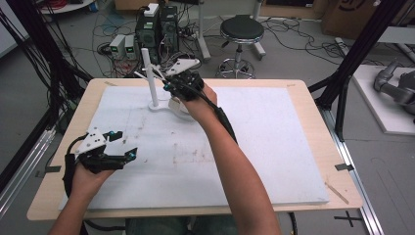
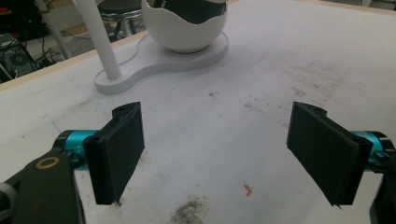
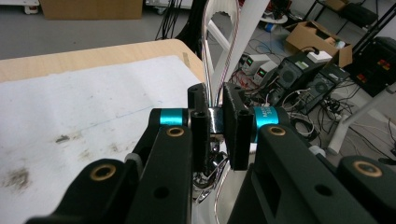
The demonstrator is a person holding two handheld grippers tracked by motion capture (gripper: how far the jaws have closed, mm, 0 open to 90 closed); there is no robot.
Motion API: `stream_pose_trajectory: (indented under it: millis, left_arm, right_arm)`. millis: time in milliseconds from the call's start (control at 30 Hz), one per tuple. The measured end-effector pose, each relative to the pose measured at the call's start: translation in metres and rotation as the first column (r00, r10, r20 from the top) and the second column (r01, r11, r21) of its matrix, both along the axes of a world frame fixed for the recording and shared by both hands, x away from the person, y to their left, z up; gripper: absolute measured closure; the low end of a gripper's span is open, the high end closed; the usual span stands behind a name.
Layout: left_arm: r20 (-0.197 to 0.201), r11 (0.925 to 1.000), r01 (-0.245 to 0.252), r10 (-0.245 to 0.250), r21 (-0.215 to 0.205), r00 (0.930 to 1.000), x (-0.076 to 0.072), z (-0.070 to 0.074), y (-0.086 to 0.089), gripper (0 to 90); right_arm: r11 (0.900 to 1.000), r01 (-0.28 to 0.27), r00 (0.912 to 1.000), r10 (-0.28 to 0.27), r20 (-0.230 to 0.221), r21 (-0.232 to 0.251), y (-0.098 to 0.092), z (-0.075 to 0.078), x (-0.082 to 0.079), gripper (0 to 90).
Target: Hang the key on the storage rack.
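Holding the thin metal loop (image 3: 219, 60) pinched in your nearly closed right tool (image 3: 216, 133) beside the post (image 1: 149, 76) near the desk's far edge, keep it vertical while your left tool (image 1: 128, 150) idles wide open and empty.

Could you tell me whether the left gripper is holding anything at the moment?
No, the left gripper is open, its two jaws set wide apart over the bare white mat.

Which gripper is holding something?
The right gripper, up by the white stand: its jaws are shut on a thin metal loop. The left gripper hangs open over the mat, nothing between its jaws.
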State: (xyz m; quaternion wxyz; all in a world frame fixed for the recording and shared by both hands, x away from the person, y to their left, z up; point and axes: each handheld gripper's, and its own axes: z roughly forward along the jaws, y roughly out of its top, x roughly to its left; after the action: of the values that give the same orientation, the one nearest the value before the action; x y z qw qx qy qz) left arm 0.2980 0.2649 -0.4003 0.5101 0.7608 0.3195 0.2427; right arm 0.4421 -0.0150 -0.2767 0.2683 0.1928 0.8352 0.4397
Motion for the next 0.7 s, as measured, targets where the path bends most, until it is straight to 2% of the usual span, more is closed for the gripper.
stream_pose_trajectory:
  millis: [367,467,700]
  left_arm:
    - [0.000,0.9998,-0.021,0.021,-0.008,0.9998,-0.009,-0.001,0.012,19.0]
    - [0.000,0.9996,-0.025,0.025,-0.009,0.9997,-0.012,0.000,0.014,19.0]
    - [0.006,0.9995,-0.029,0.029,-0.013,0.9996,-0.013,0.001,0.016,19.0]
  right_arm:
    - [1.000,-0.013,0.9999,0.013,0.002,-0.012,0.027,-0.004,0.012,83.1]
    - [0.999,-0.006,0.9998,0.006,0.018,-0.035,0.033,-0.006,0.015,83.1]
    - [0.995,0.038,0.9992,-0.039,-0.007,-0.087,0.042,-0.018,0.024,83.0]
